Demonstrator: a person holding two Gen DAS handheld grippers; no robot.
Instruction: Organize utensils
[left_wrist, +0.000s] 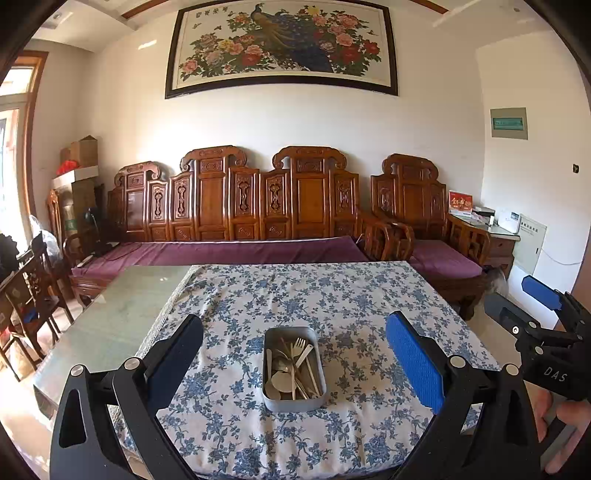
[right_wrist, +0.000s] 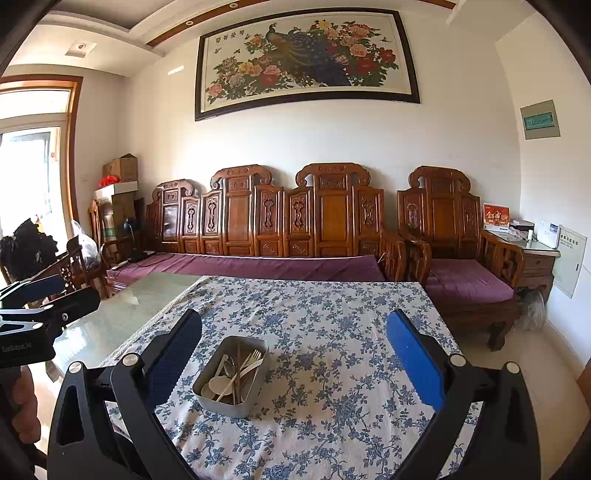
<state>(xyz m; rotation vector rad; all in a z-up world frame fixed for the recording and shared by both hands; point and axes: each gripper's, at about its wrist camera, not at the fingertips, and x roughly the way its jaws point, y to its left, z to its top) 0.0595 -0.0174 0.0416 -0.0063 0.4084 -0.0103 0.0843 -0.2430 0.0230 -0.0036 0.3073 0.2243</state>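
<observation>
Two wrist views look across a table covered by a blue-flowered cloth (left_wrist: 332, 295), with a carved wooden sofa and a peacock painting on the wall behind.

Low in the middle of the left view sits a grey metal tin (left_wrist: 294, 400). The right view shows it left of centre (right_wrist: 231, 374). Inside lie the utensils (left_wrist: 293, 369): pale spoons, a fork, a knife and chopsticks, crossing one another in a loose heap. No utensil shows on the cloth outside the tin.

The left gripper (left_wrist: 294, 365) fills the bottom of its own view, its fingers spread wide, holding nothing, with the tin seen between them farther off. The right gripper (right_wrist: 294, 363) is likewise spread wide and empty, the tin just inside its left finger. Each gripper also appears at the edge of the other's view, with part of a hand on its handle.

Judging progress: everything is gathered in the tin, which fits a finished tidy-up. It equally fits a jumble waiting to be sorted out. The pictures do not settle which.
</observation>
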